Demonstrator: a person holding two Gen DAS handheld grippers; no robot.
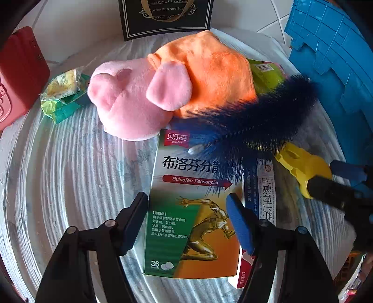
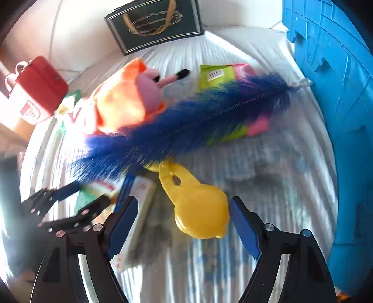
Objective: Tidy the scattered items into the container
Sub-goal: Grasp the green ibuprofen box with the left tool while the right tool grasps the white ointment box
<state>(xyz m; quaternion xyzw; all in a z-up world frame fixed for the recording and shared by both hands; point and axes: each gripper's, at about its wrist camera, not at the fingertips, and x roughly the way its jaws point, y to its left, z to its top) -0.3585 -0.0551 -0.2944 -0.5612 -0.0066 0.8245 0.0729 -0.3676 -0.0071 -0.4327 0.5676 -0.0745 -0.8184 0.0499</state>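
Observation:
A green and orange medicine box lies flat on the white ribbed cloth. My left gripper is open and straddles the box, its pads beside the long edges. A white and blue box lies partly under it. A blue bristle brush with a yellow handle lies across the cloth. My right gripper is open around the handle's round end, with gaps on both sides. A pink pig plush in an orange dress lies behind. The blue crate stands at the right.
A green snack packet lies left of the plush and a lime-green packet sits under the brush tip. A black gift bag stands at the back. A red and white box is at the far left.

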